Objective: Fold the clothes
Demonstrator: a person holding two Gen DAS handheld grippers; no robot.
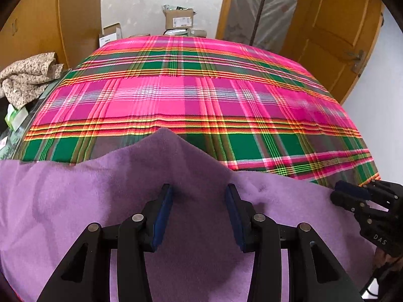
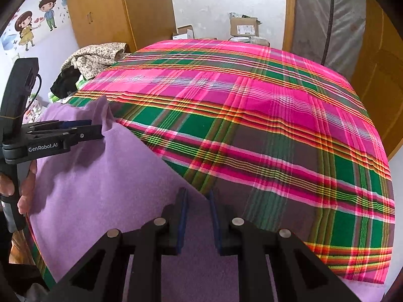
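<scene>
On the bed, as seen from the left wrist view, a purple garment (image 1: 100, 201) covers the near end of a pink-and-green plaid blanket (image 1: 201, 95). The left gripper (image 1: 199, 196) stands about half open, with a raised ridge of purple cloth between its fingers; whether the pads press it cannot be told. The right gripper (image 1: 352, 193) sits at the garment's right edge. A crumpled floral cloth (image 1: 30, 75) lies off the blanket's left side, cardboard boxes (image 1: 178, 20) stand beyond the far end, and a wooden door (image 1: 335, 37) is to the right. The blanket's middle is bare.

From the right wrist view, the right gripper (image 2: 197, 196) is narrowly open over the garment's (image 2: 100, 181) edge; grip cannot be told. The left gripper (image 2: 100, 128) meets a lifted fold, a hand (image 2: 25, 186) beneath it.
</scene>
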